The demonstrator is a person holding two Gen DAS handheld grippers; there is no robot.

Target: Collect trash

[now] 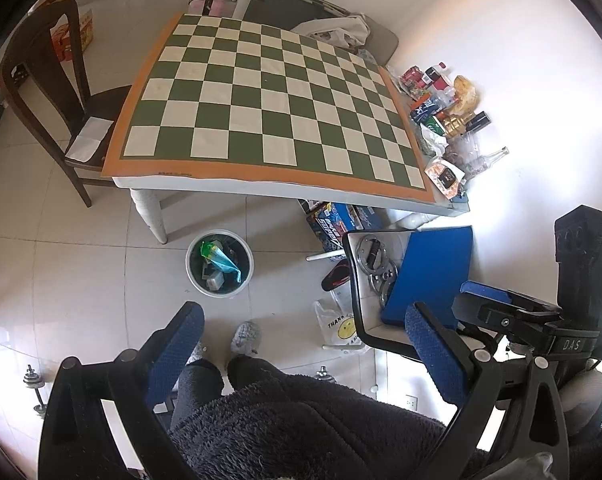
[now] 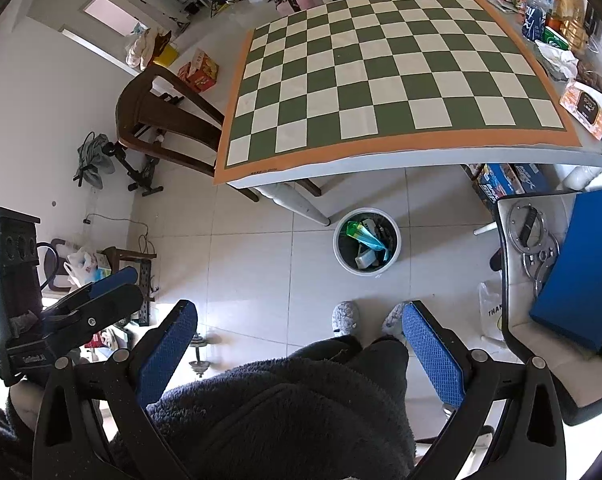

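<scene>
table (image 1: 261,190) fills 12 o'clock, checkered mat (image 1: 269,96) bare. trash pile (image 1: 447,120) of cans, bottles and wrappers lies along the table edge at 2 o'clock. bin (image 1: 220,262) on the floor below the table, part full. left claw (image 1: 301,344) and right claw (image 2: 299,338) both spread wide, empty, above the person's legs.

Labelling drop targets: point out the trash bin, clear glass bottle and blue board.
trash bin (image 1: 193,276), left wrist view, white rim.
clear glass bottle (image 1: 495,156), left wrist view, body.
blue board (image 2: 581,264), right wrist view, flat face.
</scene>
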